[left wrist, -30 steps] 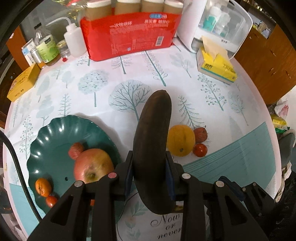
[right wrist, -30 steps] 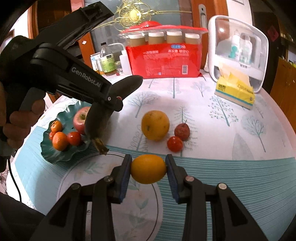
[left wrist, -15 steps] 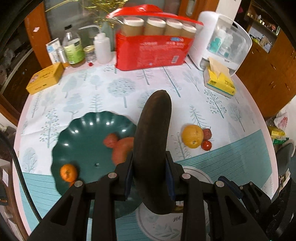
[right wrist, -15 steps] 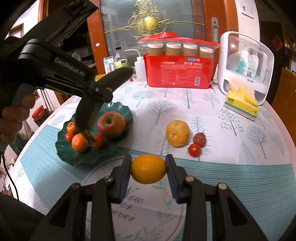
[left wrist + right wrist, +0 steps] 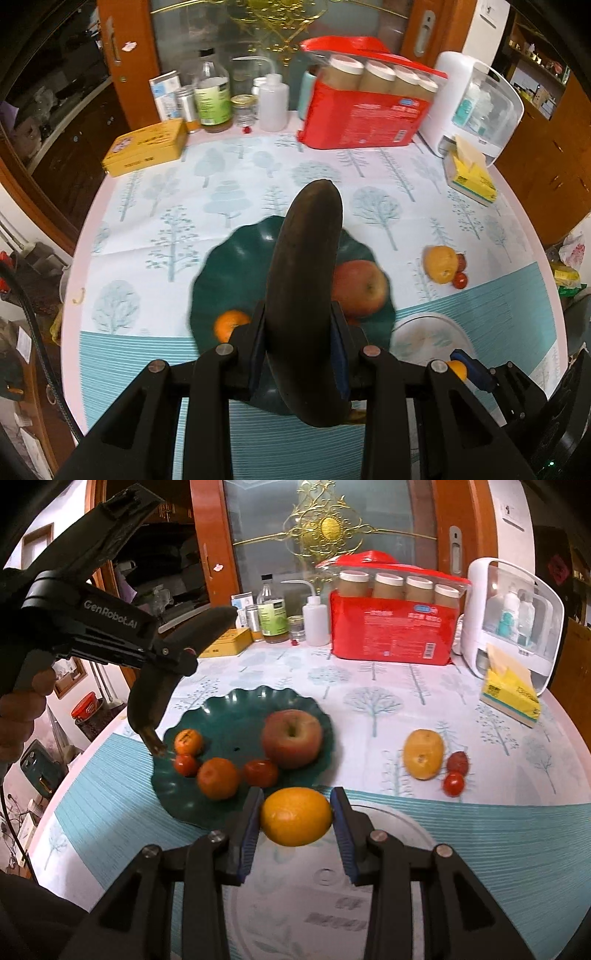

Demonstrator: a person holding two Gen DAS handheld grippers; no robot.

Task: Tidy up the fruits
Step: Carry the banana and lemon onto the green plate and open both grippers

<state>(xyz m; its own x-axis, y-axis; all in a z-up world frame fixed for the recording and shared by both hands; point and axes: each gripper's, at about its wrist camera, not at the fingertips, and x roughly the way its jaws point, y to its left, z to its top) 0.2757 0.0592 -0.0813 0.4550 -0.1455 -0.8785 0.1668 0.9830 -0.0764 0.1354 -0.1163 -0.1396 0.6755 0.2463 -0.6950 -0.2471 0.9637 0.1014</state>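
Both loads ride toward the green plate, centre-left: left gripper clamps a blackened banana (stem down), right gripper grips an orange; next, lower and release.

Right gripper clamped on a round orange citrus fruit at 6 o'clock. Scalloped dark-green plastic plate just beyond, at 10 o'clock of it, holding a red apple, tangerines and small red fruits. Left gripper at 10 o'clock holds a blackened banana over the plate's left rim.
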